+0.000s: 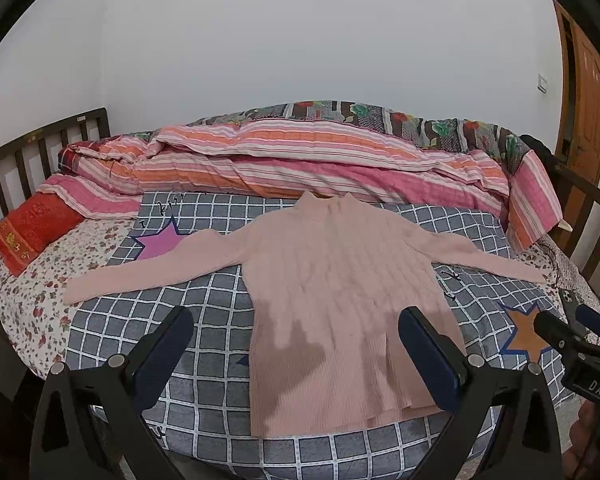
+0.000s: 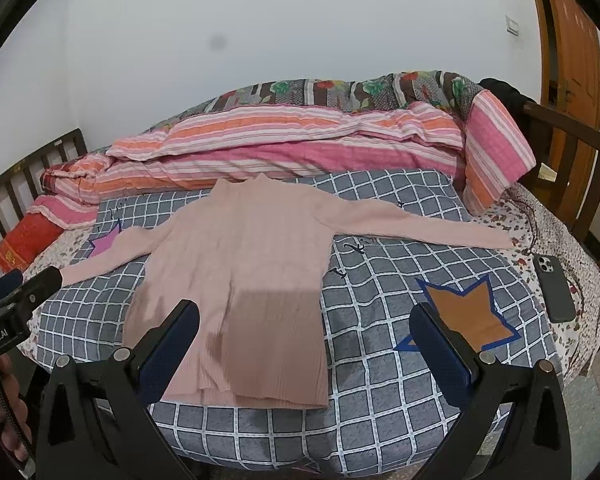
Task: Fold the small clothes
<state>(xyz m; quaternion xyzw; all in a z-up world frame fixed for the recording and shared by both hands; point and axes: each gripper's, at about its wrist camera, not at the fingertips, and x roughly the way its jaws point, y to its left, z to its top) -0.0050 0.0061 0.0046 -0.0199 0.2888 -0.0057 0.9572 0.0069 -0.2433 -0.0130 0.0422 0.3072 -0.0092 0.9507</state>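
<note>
So, where we're at:
Sweater: pink ribbed sweater [image 1: 340, 300] lies flat on the grey checked blanket [image 1: 204, 320], both sleeves spread out, collar toward the striped quilt [image 1: 300, 160].
Left gripper: our left gripper [image 1: 296, 344] hangs above the hem, fingers spread wide, nothing in them.
Right gripper: our right gripper [image 2: 306, 344] is spread wide too, over the sweater's right hem edge, holding nothing.
Extras: phone [image 2: 554, 288] on the floral sheet, red pillow [image 1: 32, 232] at far left.
</note>
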